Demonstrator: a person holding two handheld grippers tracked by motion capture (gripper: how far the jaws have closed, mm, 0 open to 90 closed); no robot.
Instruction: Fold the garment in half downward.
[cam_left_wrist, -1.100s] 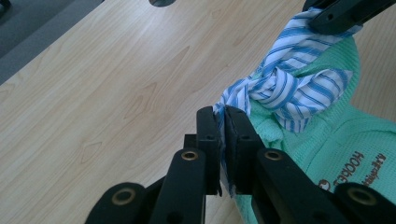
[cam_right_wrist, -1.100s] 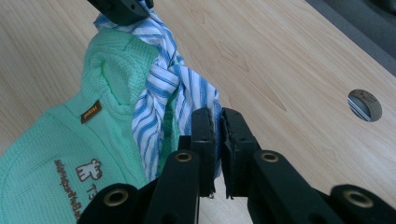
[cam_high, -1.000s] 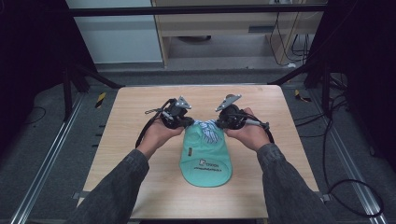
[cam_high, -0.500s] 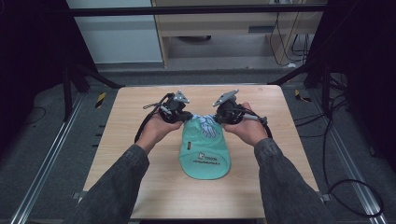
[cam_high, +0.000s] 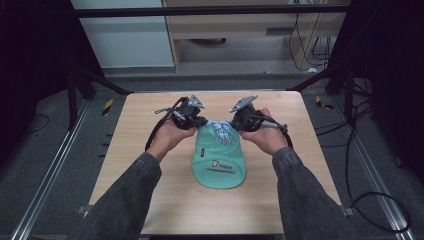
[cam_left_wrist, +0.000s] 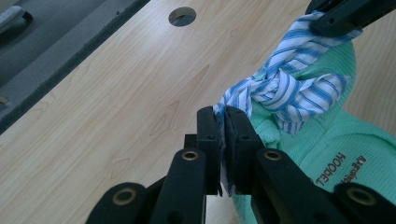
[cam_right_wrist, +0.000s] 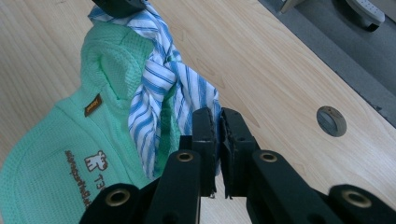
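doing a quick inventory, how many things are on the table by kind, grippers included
Green garment: 1
Blue and white striped tie, knotted at the garment's far end: 1
Grippers, left gripper and right gripper, each pinching an end of the tie: 2
Total: 4

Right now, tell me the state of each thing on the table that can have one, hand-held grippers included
Left hand-held gripper: shut on the striped tie's end.
Right hand-held gripper: shut on the striped tie's other end.
Striped tie: knotted, stretched between both grippers.
Green garment: lying flat on the table, print side up, top end bunched under the knot.
Table: holds the garment.
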